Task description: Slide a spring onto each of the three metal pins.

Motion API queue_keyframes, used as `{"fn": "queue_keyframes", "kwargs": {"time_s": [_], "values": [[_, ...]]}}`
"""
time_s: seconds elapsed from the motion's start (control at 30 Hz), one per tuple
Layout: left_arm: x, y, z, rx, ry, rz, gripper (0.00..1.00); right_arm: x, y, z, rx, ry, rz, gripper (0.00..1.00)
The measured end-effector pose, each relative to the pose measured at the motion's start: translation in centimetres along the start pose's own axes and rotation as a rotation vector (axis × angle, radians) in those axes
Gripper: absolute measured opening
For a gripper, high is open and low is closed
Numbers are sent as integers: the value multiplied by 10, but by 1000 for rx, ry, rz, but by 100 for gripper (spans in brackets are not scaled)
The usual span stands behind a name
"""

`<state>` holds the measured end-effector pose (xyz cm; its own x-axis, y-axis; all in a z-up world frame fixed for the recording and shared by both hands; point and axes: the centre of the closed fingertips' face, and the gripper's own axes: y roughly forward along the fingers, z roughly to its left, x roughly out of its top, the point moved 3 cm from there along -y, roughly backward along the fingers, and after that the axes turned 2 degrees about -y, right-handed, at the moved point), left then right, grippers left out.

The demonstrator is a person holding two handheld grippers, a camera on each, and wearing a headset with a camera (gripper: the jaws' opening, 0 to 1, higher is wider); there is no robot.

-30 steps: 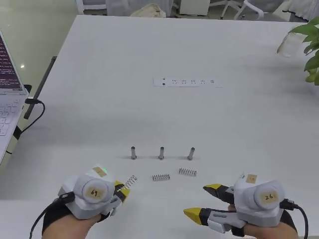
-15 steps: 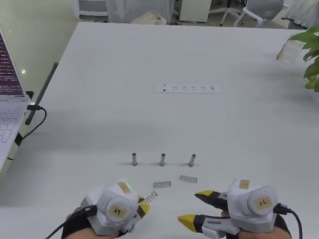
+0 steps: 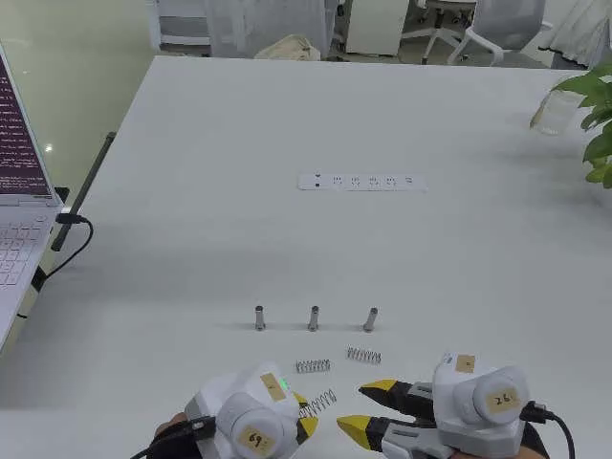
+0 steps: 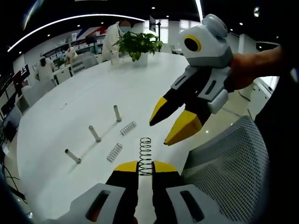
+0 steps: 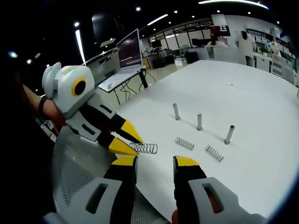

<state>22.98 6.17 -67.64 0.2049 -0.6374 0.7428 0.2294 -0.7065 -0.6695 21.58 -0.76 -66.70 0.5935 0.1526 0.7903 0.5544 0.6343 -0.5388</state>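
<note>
Three metal pins [image 3: 259, 317] [image 3: 313, 318] [image 3: 370, 318] stand upright in a row on the white table [image 3: 287, 229]. Two loose springs [image 3: 312, 365] [image 3: 363, 356] lie just in front of them. My left gripper [image 3: 306, 421] is shut on a third spring [image 3: 317, 402], which sticks out past its yellow tips; its own view shows that spring [image 4: 145, 154] standing up between the closed tips. My right gripper [image 3: 356, 405] is open, its tips close to the held spring's free end. In the right gripper view the held spring [image 5: 144, 148] hangs just ahead of the open gripper [image 5: 155, 161].
A white power strip [image 3: 361, 181] lies mid-table beyond the pins. An open laptop [image 3: 14, 191] with a black cable [image 3: 67, 239] stands at the left edge. A potted plant [image 3: 598, 124] is at the right edge. Both grippers hover at the near table edge.
My left gripper has carried its spring to the right, toward the right gripper. The right gripper has edged left and stays open. The head camera has tilted, shifting the scene.
</note>
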Motion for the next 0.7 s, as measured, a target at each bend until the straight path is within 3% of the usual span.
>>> {"fn": "queue_keyframes", "kwargs": {"time_s": [0.3, 0.7], "values": [[8, 3, -15, -40, 55, -6, 2, -4, -2, 2, 23, 45, -13, 21], [12, 4, -14, -49, 96, -8, 2, -2, 1, 7, 57, 23, 5, 17]]}}
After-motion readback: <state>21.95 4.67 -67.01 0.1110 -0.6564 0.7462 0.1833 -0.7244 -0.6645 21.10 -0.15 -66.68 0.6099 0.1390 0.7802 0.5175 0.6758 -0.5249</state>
